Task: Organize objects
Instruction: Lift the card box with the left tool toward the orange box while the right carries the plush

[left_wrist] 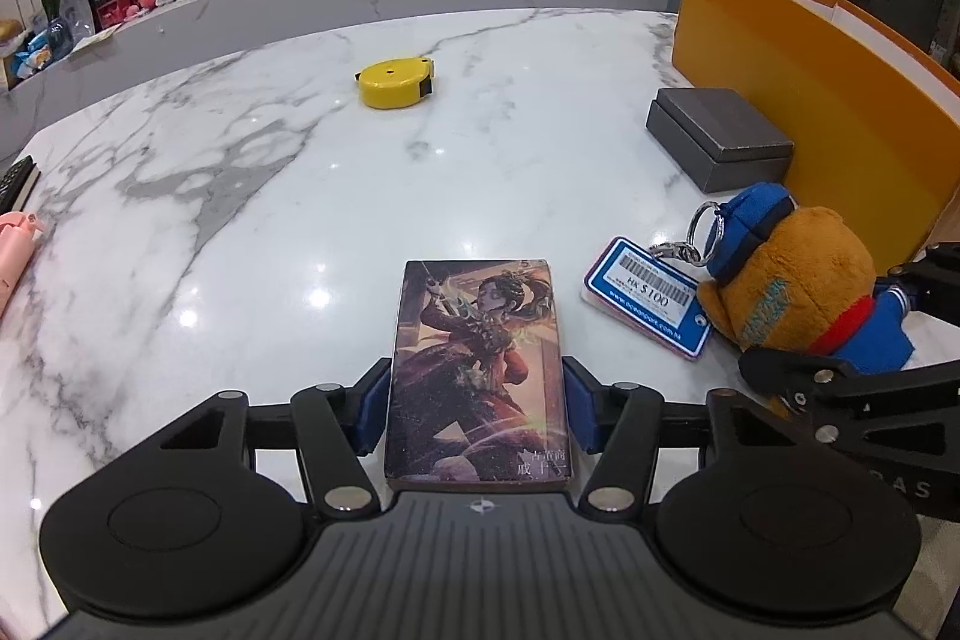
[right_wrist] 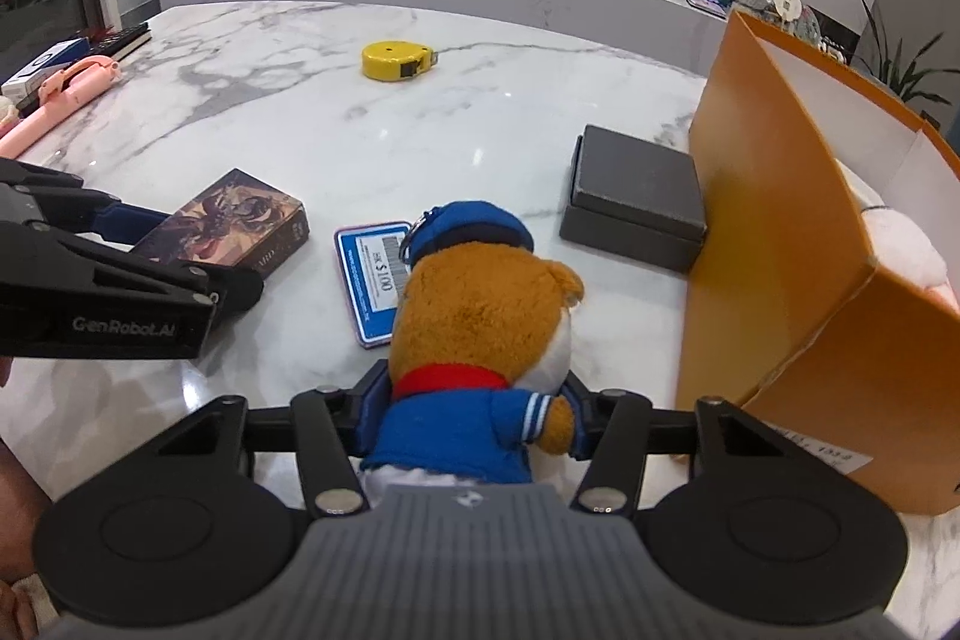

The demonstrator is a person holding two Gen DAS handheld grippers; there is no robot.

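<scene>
A picture-covered card box lies flat on the marble table. My left gripper is shut on it, one blue pad against each long side. To its right a brown plush bear in a blue cap and jacket sits with my right gripper shut on its body. A blue-edged price tag hangs from the bear's key ring and rests on the table. The card box also shows in the right wrist view, as does the bear in the left wrist view.
A tall orange box stands open at the right with something white and soft inside. A dark grey lidded box sits against it. A yellow tape measure lies farther back. A pink object and a book lie at the left edge.
</scene>
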